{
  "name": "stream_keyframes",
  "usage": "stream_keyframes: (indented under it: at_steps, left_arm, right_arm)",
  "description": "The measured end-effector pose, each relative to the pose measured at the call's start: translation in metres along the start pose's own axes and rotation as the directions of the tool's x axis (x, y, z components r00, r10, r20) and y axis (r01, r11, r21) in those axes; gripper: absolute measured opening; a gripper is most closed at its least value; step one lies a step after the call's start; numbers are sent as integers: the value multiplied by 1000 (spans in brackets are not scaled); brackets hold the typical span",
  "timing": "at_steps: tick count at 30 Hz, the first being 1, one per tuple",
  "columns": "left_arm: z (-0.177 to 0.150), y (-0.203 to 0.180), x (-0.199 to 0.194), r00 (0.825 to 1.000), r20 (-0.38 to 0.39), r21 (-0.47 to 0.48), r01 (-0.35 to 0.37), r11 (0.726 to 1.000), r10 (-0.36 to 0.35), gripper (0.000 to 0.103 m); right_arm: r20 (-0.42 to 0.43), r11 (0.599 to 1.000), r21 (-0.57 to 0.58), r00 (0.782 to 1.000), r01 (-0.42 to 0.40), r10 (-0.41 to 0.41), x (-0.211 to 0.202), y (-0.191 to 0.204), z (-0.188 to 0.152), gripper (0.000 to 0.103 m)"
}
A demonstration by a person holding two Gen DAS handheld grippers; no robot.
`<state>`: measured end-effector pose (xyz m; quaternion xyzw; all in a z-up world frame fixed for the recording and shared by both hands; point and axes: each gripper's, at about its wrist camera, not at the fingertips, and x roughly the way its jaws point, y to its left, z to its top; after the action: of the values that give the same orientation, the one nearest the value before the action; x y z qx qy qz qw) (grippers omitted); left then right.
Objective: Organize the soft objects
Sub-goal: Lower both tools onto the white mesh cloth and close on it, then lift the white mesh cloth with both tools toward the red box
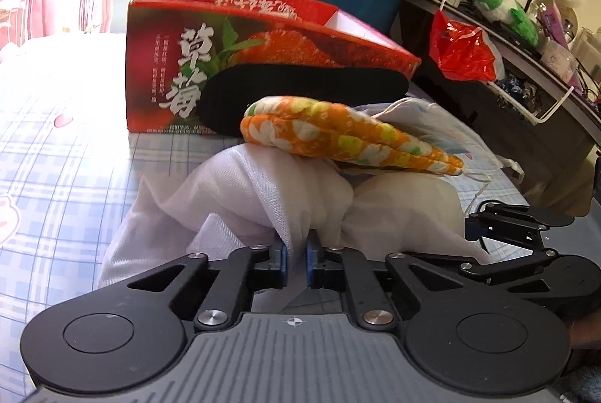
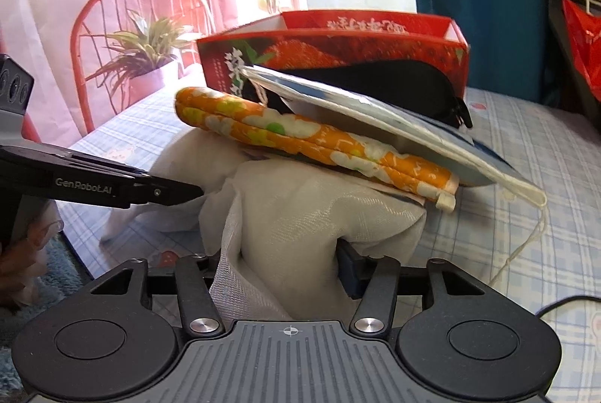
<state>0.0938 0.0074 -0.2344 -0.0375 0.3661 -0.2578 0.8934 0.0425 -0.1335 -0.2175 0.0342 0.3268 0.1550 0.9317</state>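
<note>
Checked blue cloth covers the table point(image 2: 533, 177). At its back stands a red box point(image 1: 240, 64) printed 草莓. Before the box lies white mesh fabric point(image 2: 308, 226), an orange floral pad point(image 2: 300, 136) atop it. Left gripper point(image 1: 296, 254), marked GenRobot.AI, has its jaws clenched on the fabric; right gripper point(image 2: 278, 275) jaws grasp a thick fold.

Left gripper point(image 1: 296, 254): black linkage arms, silver screws, blue pads, ribbed grey body with a crosshair mark. Right gripper point(image 2: 280, 271): same build. White "GenRobot.AI" lettering runs along the left gripper's side.
</note>
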Motion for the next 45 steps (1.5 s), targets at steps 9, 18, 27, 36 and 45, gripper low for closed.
stream_keyframes:
  at_steps: [9, 18, 27, 36, 45]
  left_arm:
    - [8, -11, -35, 997, 73, 34, 24, 999, -26, 6]
    - [1, 9, -29, 1000, -4, -61, -17, 998, 17, 11]
    - [1, 33, -12, 998, -43, -163, -47, 985, 41, 68]
    - [-3, 43, 15, 997, -68, -195, 14, 981, -28, 76]
    - [-5, 30, 22, 995, -63, -161, 62, 985, -73, 60]
  right_arm:
    - [87, 999, -48, 996, -24, 28, -29, 9, 17, 39]
    - [1, 999, 33, 1000, -27, 27, -21, 1, 13, 39]
    - [-2, 996, 90, 1000, -28, 29, -10, -12, 3, 46]
    - [-20, 989, 149, 1000, -17, 20, -2, -20, -2, 52]
    - [-38, 978, 204, 998, -35, 44, 7, -28, -5, 50]
